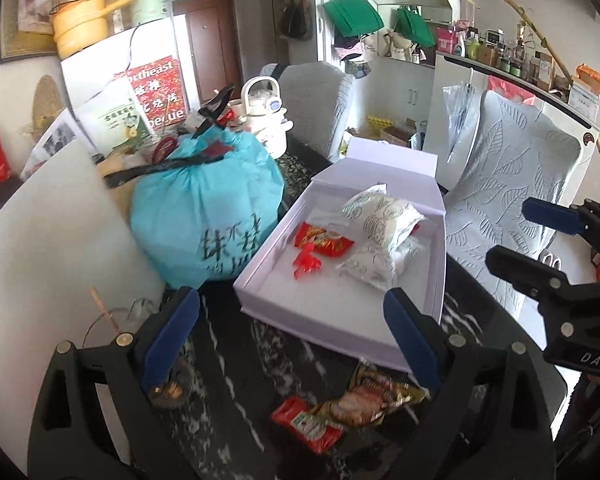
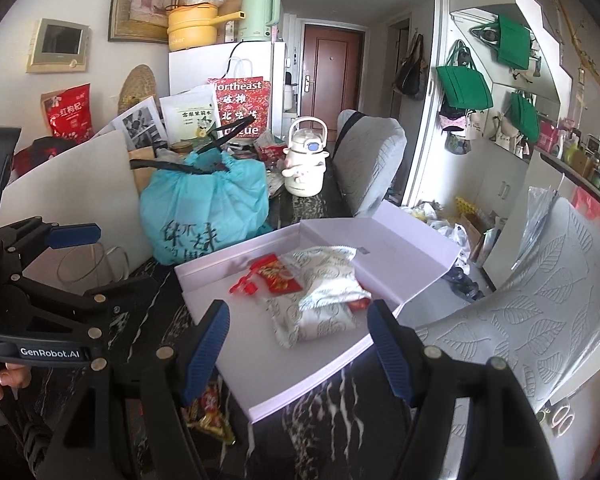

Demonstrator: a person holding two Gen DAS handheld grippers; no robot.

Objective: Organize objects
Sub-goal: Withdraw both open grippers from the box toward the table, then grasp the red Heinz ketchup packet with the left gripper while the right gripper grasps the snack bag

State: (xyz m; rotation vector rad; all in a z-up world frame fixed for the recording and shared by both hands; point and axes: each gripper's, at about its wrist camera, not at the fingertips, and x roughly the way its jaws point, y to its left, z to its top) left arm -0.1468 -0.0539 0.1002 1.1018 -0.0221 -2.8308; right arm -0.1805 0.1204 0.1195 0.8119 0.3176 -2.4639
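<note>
An open pale lilac box (image 1: 332, 320) (image 2: 316, 376) lies on the dark marbled table. Inside it are white patterned packets (image 1: 384, 220) (image 2: 324, 288) and red snack wrappers (image 1: 320, 240) (image 2: 276, 276). On the table before the box lie a red packet (image 1: 308, 424) and a gold-brown packet (image 1: 372, 396) (image 2: 210, 412). My left gripper (image 1: 296, 336) is open and empty, hovering above these loose packets. My right gripper (image 2: 300, 352) is open and empty over the box's near edge; it also shows in the left wrist view (image 1: 532, 236).
A tied turquoise bag (image 1: 208, 208) (image 2: 208, 208) stands left of the box, a white board (image 1: 52, 248) beside it. A cream kettle (image 1: 266, 116) (image 2: 306, 164) and clutter stand behind. Grey leaf-patterned chairs (image 1: 500, 200) (image 2: 540, 312) stand at the right.
</note>
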